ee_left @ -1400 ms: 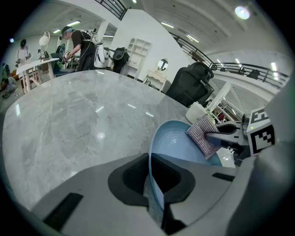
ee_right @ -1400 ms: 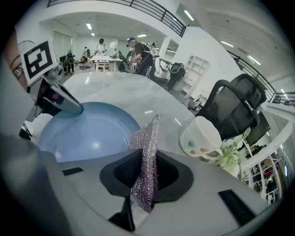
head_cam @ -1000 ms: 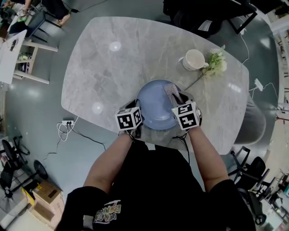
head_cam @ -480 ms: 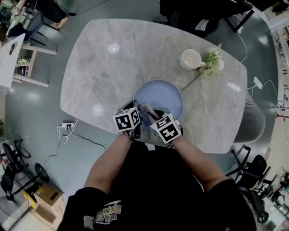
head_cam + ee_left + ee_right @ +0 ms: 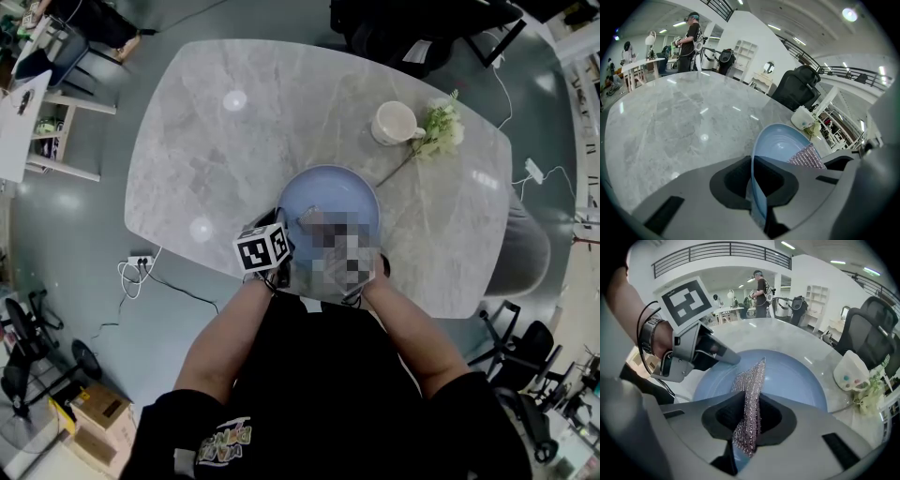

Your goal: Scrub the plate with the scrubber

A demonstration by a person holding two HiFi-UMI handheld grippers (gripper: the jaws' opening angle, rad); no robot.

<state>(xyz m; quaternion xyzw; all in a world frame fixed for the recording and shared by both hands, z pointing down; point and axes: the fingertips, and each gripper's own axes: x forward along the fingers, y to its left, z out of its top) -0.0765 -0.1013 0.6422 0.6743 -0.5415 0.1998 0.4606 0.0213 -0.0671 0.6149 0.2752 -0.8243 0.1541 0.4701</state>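
A light blue plate (image 5: 337,199) lies near the table's front edge. My left gripper (image 5: 757,187) is shut on the plate's near left rim (image 5: 780,143), and its marker cube (image 5: 262,248) shows in the head view. My right gripper (image 5: 747,423) is shut on a silvery mesh scrubber (image 5: 751,390). The scrubber stands on edge over the near part of the plate (image 5: 797,376), close to my left gripper (image 5: 698,350). Its tip also shows in the left gripper view, the scrubber (image 5: 806,157) resting on the plate's inside. In the head view a mosaic patch covers the right gripper.
A cream mug (image 5: 394,122) and a sprig of pale flowers (image 5: 439,131) sit at the far right of the grey marble table (image 5: 234,122). The mug (image 5: 851,371) stands just past the plate. Chairs stand around the table, and a person stands far off.
My right gripper has carried the scrubber from the plate's far right side back toward its near left, close to the left gripper. The left gripper keeps its hold on the rim.
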